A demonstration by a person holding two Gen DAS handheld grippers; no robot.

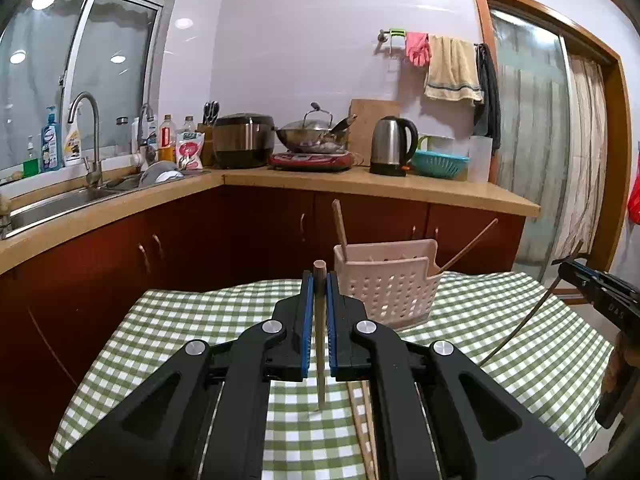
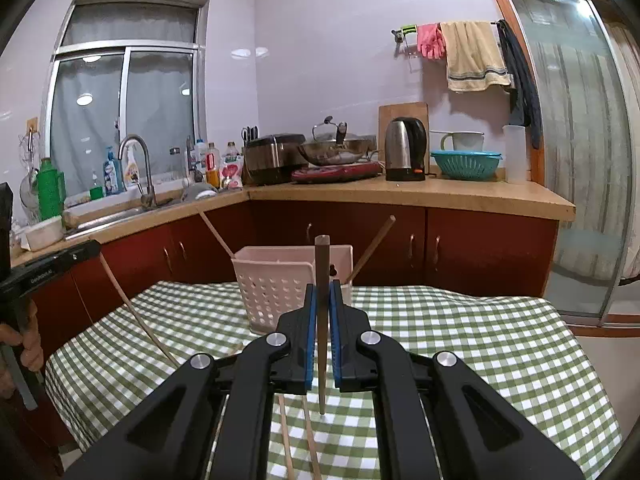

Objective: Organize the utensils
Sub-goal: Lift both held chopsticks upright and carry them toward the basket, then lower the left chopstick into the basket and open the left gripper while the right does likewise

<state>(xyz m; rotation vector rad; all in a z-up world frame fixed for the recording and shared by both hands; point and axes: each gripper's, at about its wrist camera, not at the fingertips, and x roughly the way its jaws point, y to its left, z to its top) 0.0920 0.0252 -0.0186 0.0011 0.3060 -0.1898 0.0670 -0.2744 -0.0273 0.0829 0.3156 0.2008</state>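
Note:
A pale pink perforated utensil basket stands on the green checked tablecloth, with two chopsticks leaning out of it. My left gripper is shut on a light wooden chopstick, held upright, its tip near the cloth. My right gripper is shut on a darker chopstick, also upright, in front of the basket. More chopsticks lie on the cloth under the right gripper, and some under the left.
A kitchen counter runs behind the table with a sink, rice cooker, wok, kettle and teal colander. Red cabinets stand below. The other gripper shows at the right edge in the left wrist view.

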